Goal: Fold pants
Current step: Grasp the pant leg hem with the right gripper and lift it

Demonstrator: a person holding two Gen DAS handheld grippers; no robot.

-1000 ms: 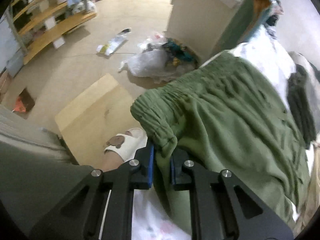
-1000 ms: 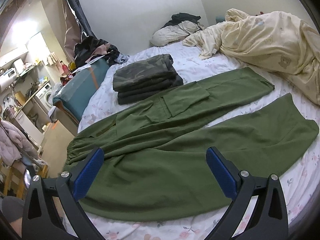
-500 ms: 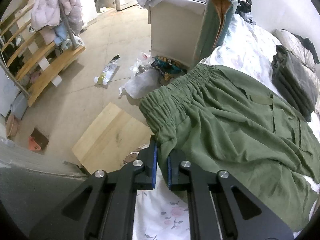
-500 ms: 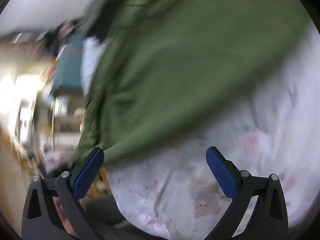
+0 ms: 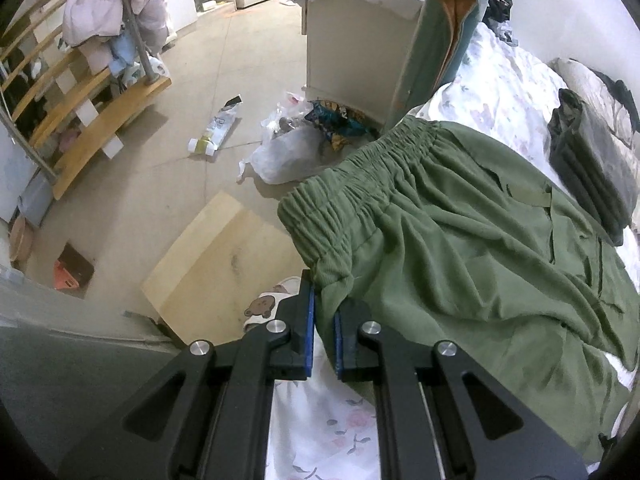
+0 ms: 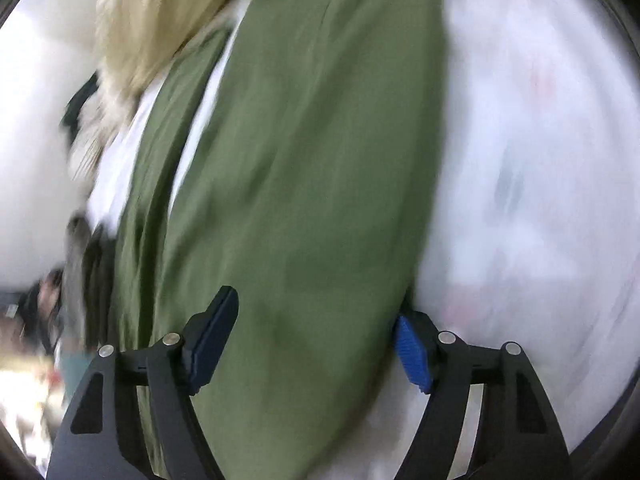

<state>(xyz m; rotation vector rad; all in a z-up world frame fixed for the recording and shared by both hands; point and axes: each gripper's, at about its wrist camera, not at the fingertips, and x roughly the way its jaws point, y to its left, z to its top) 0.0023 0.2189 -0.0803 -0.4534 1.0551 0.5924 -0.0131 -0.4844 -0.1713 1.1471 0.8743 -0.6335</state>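
The green pants [image 5: 460,240] lay spread on a bed covered by a white sheet with a faint floral print [image 5: 320,428], their gathered elastic waistband at the edge of the bed nearest the floor, the soft, wrinkled fabric running away across the mattress. The left gripper [image 5: 325,332] was clamped on a corner of the waistband, a fold of green cloth pinched between its blue ribbed pads with almost no gap. A folded stack of dark clothes [image 5: 592,172] sat further along the bed, touching the pants' far edge and cut off by the frame. Beyond the bed edge lay a pale floor with a flat wooden board [image 5: 224,268] and a crumpled plastic bag [image 5: 280,152]. The right wrist view was heavily blurred. The right gripper [image 6: 316,340] had just been closing, but its jaws stood wide, straddling a smooth green pant leg [image 6: 304,160] near the bed's side edge; whether the pads touched the cloth could not be made out. A cream quilt [image 6: 160,12] smeared across the upper left.
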